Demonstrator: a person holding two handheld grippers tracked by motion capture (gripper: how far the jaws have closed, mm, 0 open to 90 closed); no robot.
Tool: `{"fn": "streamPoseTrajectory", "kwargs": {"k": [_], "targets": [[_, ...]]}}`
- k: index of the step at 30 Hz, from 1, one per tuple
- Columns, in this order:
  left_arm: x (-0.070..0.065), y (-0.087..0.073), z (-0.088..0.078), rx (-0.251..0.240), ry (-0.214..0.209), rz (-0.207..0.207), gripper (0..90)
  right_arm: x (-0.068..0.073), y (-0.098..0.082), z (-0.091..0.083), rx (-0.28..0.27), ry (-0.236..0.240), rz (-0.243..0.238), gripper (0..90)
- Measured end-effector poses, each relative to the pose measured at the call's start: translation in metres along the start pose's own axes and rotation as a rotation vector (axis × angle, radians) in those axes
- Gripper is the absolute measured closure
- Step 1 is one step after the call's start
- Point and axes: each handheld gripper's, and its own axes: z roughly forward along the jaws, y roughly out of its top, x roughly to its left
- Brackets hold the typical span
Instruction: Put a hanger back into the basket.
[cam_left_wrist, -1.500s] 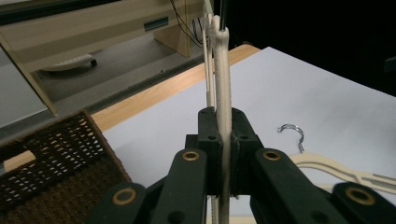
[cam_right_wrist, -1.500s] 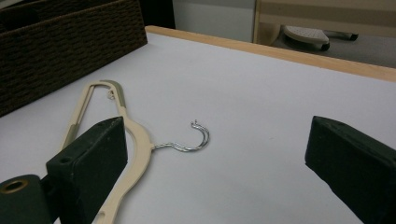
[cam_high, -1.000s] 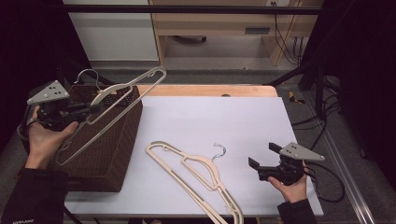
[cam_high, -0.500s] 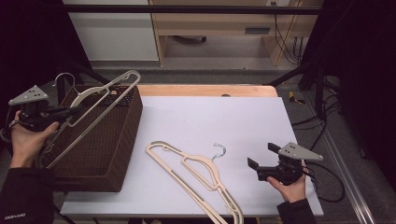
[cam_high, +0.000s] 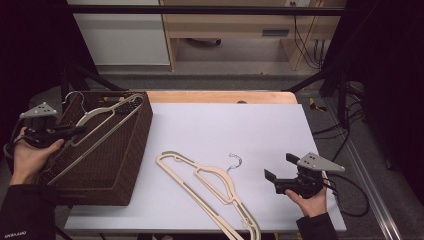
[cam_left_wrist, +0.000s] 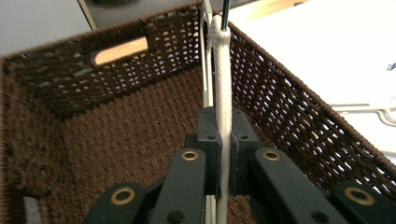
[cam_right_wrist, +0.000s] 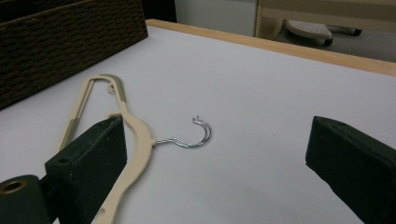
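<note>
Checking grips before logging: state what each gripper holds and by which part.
Left gripper: shut on a cream hanger, by its flat arm. Right gripper: open, holding nothing.

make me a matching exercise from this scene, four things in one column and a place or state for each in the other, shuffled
Things:
1. left gripper
2. right gripper
3. wicker basket
4. hangers on the table

Places or states:
A. brown, at the table's left edge
B. lying flat on the white table top, metal hooks pointing away from the person
C. jaws wide apart, nothing between them
D. jaws shut on a cream hanger over the basket

Pairs: 1-D, 2-C, 3-A, 4-B
</note>
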Motion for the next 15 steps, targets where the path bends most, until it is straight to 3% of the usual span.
{"fn": "streamPoseTrajectory", "kwargs": {"k": [10,15], "targets": [[0.004,-0.024,0.034,0.088,0.045,-0.052,84.7,0.001,0.000,0.001,0.007,0.006,-0.004,5.6],[0.008,-0.034,0.039,0.149,0.098,-0.085,82.6,0.001,-0.001,0.002,0.013,0.010,-0.008,5.6]]}}
